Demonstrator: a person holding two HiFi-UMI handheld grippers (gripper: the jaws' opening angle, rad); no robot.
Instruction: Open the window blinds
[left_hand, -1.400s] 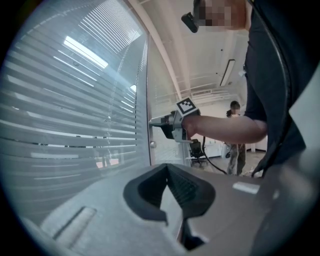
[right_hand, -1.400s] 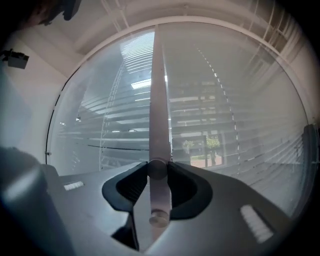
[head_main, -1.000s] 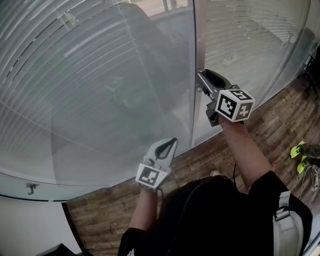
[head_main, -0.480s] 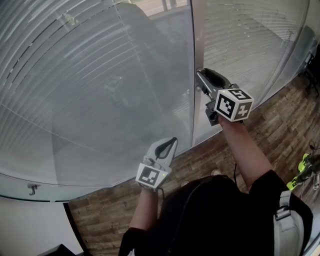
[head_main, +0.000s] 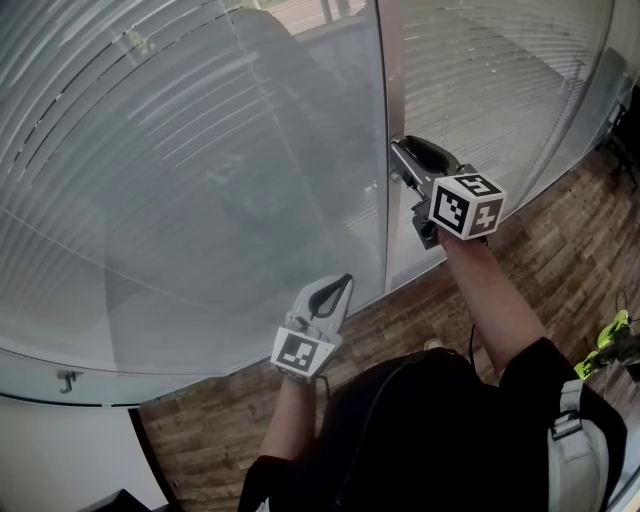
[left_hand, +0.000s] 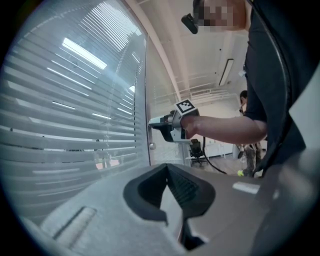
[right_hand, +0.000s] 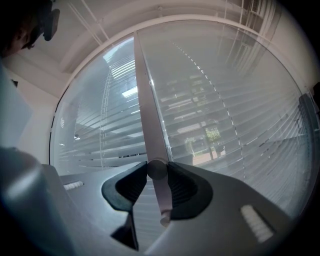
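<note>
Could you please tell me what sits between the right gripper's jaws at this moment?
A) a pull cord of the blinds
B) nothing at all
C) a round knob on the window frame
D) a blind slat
C: in the right gripper view, the right gripper has its pads pressed on either side of a round knob on the upright window frame.

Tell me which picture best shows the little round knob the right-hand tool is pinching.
The right gripper view: the knob sits in the middle, on the window frame, with the right gripper shut on it. The left gripper view shows that grip small, side-on; the head view has the gripper covering the knob.
</note>
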